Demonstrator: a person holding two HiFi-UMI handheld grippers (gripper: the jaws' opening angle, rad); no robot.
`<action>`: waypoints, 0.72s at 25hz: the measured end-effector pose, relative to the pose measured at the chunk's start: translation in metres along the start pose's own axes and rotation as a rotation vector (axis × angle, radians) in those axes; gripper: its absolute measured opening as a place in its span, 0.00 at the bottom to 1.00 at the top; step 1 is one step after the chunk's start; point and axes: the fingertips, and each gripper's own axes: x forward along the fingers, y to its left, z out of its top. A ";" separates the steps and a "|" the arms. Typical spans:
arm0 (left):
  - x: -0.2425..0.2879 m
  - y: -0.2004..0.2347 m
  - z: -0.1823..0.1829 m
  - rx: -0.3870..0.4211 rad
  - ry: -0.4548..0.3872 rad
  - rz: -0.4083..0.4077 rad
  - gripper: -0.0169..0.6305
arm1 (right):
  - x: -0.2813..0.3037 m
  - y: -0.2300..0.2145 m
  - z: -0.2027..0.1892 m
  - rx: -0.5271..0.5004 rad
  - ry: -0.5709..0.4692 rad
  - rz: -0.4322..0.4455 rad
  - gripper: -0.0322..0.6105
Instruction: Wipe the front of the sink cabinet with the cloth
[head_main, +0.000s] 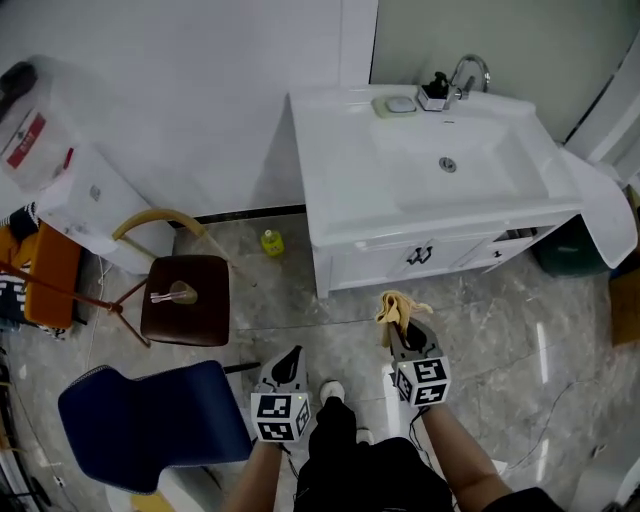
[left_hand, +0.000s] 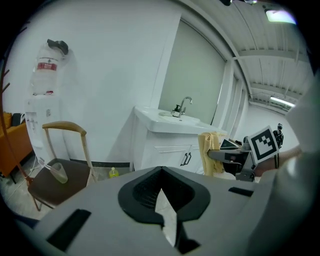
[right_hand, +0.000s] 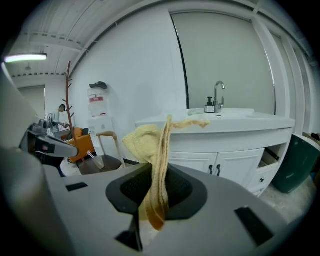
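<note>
Your right hand-held gripper (head_main: 400, 322) is clenched on the yellow cloth (head_main: 396, 306). In the right gripper view the cloth (right_hand: 152, 150) is pinched as a thin vertical fold between the jaws, with a soft bunch and a stray corner flopping above them; the knit looks loose and ribbed, limp rather than stiff. Your left hand-held gripper (head_main: 290, 358) has its jaws together on nothing and hangs over the floor beside your foot. The sink cabinet front (head_main: 400, 265) lies straight ahead of the cloth and a touch to the right, apart from it across a strip of marble-patterned floor (head_main: 300, 300); no contact yet. The front's long axis runs left to right, rising slightly toward the right edge in the head view. The right side is the nearer one and already carries the cloth. Surface is smooth white panelling, glossy, with paired dark door handles (head_main: 420, 256) near the middle and a drawer (head_main: 512, 238) standing slightly open by the right corner. Judgement: both will likely snag the loose knit, so a flat cloth face should wipe better than the pinched edge.
</note>
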 end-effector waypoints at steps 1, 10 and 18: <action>0.011 0.007 0.000 -0.004 -0.001 0.007 0.05 | 0.019 0.001 0.002 -0.003 -0.006 0.009 0.17; 0.089 0.044 -0.014 0.009 -0.120 0.034 0.05 | 0.145 0.032 -0.011 -0.098 -0.184 0.187 0.17; 0.150 0.067 -0.042 0.091 -0.280 0.062 0.05 | 0.199 0.035 -0.049 -0.151 -0.412 0.272 0.17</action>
